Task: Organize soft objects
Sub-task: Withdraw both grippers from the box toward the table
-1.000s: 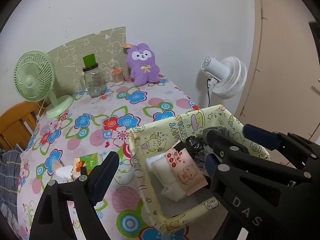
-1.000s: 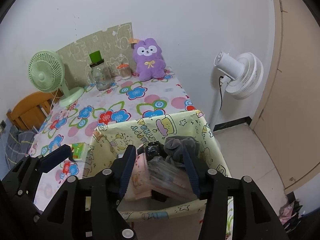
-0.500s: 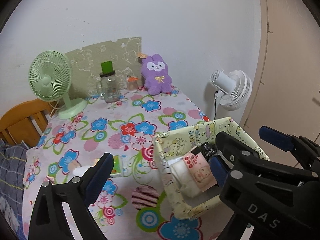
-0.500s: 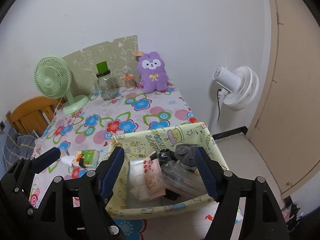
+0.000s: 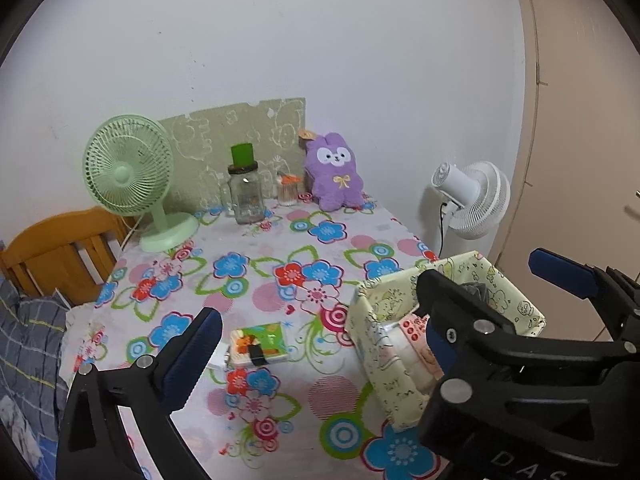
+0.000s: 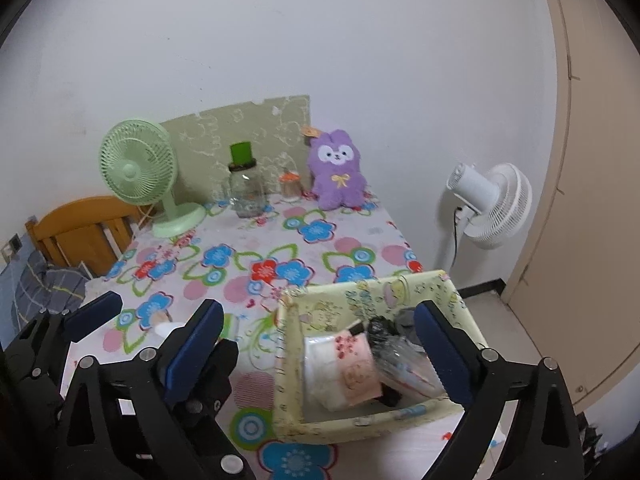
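A yellow patterned fabric basket (image 6: 304, 368) (image 5: 374, 344) stands at the table's near right corner. It holds a white and pink tissue pack (image 6: 340, 368), a clear plastic pack and dark soft items. A green tissue pack (image 5: 260, 344) lies on the flowered tablecloth left of the basket. A purple plush bunny (image 5: 336, 178) (image 6: 338, 176) sits at the table's far edge. My left gripper (image 5: 320, 340) is open and empty, held above the table's near side. My right gripper (image 6: 320, 344) is open and empty above the basket.
A green desk fan (image 5: 128, 172), a glass jar with a green lid (image 5: 245, 192) and a small orange-lidded jar (image 5: 289, 192) stand at the back. A white floor fan (image 6: 492, 204) stands right of the table. A wooden chair (image 5: 56, 248) is at left.
Both grippers have pulled back and up from the basket, so more of the table shows. They stay open and empty.
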Tool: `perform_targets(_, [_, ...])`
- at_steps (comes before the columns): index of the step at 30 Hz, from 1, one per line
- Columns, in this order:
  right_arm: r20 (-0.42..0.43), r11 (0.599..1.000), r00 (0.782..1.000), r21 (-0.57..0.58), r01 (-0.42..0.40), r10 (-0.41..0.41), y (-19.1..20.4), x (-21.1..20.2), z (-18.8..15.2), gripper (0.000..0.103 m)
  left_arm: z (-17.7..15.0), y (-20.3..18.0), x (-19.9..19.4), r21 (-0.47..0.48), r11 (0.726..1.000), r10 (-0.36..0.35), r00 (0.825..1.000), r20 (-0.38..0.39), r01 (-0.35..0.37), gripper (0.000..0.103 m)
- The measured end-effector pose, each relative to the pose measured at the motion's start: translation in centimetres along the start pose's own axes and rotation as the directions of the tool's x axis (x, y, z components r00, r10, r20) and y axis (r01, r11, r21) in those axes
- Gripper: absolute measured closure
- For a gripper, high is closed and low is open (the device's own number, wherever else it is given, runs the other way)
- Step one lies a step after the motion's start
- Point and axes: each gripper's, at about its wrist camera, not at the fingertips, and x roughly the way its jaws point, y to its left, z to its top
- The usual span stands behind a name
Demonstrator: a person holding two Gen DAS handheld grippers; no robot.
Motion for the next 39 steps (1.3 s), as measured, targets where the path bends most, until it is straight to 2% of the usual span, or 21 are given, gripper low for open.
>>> perform_targets(10, [0.021,0.997,0.998,-0.046,-0.061,0.062,3.8,-0.4,0.8,0.004,0.1,3.3,-1.1,-0.039,0.999,0.020,0.999,0.031,-0.019,0.000])
perform_targets(26, [0.001,0.986,0.989,-0.080,-0.145,0.145,8.8,2.0,0.7,0.004,-0.6,7.8,0.1,-0.070,0.994,0.087,0.996,0.016,-0.085,0.000])
perform_targets(39, [-0.065,0.981,0.981,-0.065,-0.185,0.180,11.4,6.2,-0.4,0.004,-2.0,11.2,3.4,-0.088,0.989,0.116,0.992,-0.051,-0.120,0.000])
